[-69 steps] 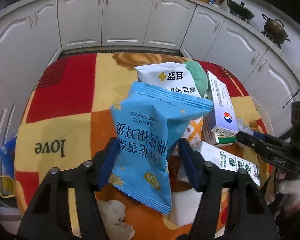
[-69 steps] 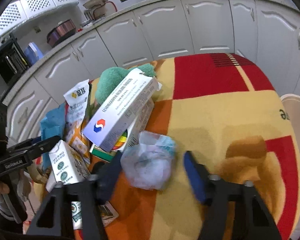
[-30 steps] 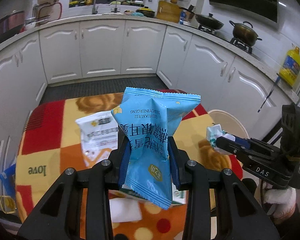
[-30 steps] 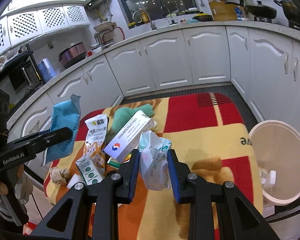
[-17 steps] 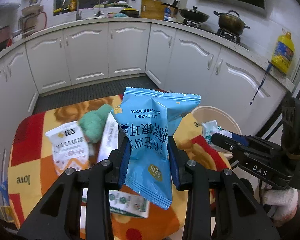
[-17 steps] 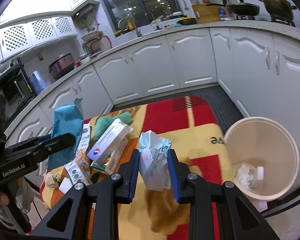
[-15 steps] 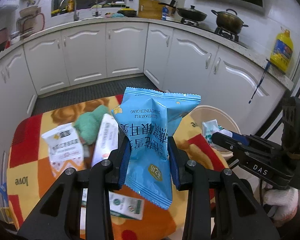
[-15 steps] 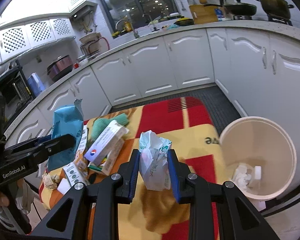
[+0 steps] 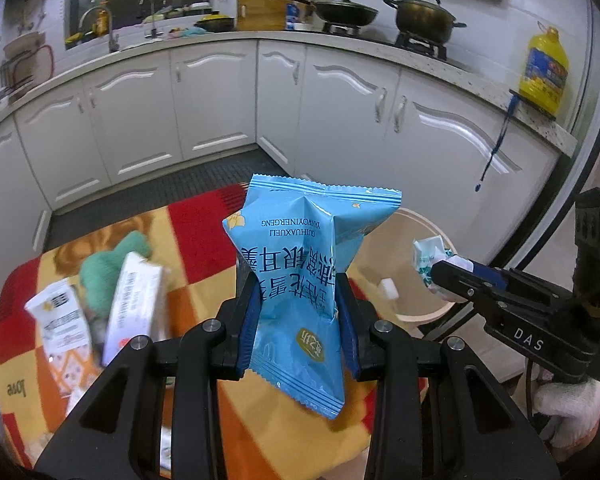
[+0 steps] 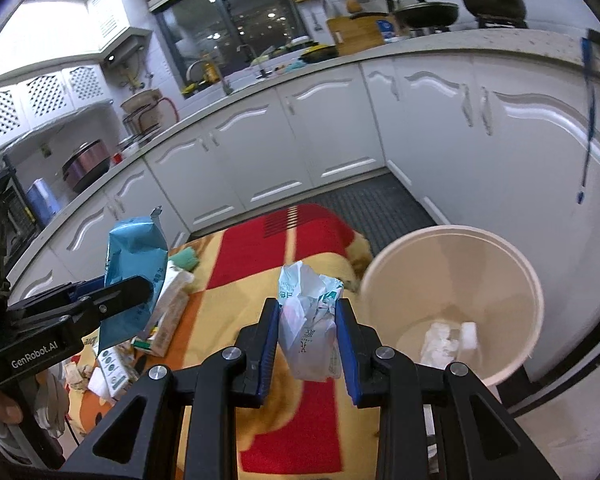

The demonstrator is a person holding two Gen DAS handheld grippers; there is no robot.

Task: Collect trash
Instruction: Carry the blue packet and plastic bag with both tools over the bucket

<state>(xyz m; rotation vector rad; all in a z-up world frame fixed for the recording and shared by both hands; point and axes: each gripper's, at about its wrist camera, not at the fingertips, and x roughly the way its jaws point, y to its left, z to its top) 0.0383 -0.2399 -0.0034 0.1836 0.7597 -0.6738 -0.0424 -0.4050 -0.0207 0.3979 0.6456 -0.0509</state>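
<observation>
My left gripper (image 9: 298, 312) is shut on a blue snack packet (image 9: 304, 280), held upright above the blanket-covered table (image 9: 204, 232). The same blue snack packet (image 10: 134, 272) shows at the left of the right wrist view, in the left gripper (image 10: 136, 286). My right gripper (image 10: 308, 332) is shut on a crumpled white plastic wrapper (image 10: 308, 328), just left of the cream waste bin (image 10: 452, 252). The bin (image 9: 416, 236) holds a few white scraps (image 10: 452, 338). In the left wrist view the right gripper (image 9: 432, 272) carries the wrapper (image 9: 428, 254) over the bin's rim.
On the table lie a white carton (image 9: 134, 304), a white packet (image 9: 60, 320), a green cloth (image 9: 108, 264) and more small boxes (image 10: 114, 364). White kitchen cabinets (image 9: 212, 104) curve around behind. A gloved hand (image 9: 568, 408) holds the right tool.
Both grippers have swept sideways from the pile toward the bin, each holding its item. The bin now sits much nearer and larger in the right wrist view.
</observation>
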